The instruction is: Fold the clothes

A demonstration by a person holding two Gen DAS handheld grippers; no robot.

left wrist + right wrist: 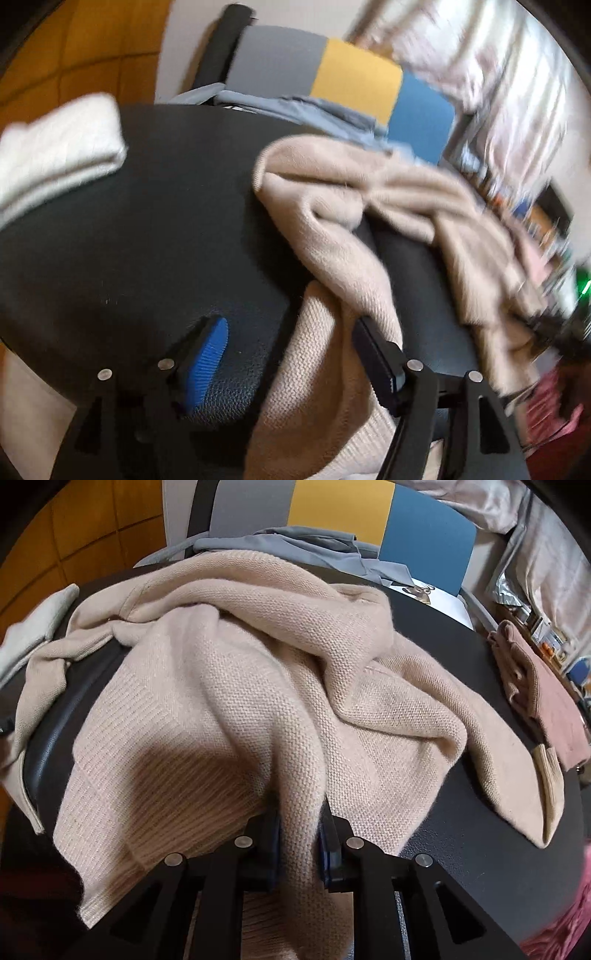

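A crumpled beige knit sweater [258,664] lies spread over a round black table [480,830], one sleeve trailing off to the right. My right gripper [299,830] is shut on a raised fold of it near the ribbed hem, and cloth bulges up between the two fingers. In the left wrist view the same sweater [332,221] drapes over the table's near edge. My left gripper [291,354] stands open wide over the black table [147,221]. Its blue pad [207,354] is bare, and the sweater's hem lies loosely between the fingers.
A folded white garment [55,147] rests at the table's far left. A folded pinkish-brown garment [546,701] lies at the right edge. Behind the table, a chair with a grey, yellow and blue back [354,77] holds a grey-blue garment [295,542]. Cluttered shelves stand at the right.
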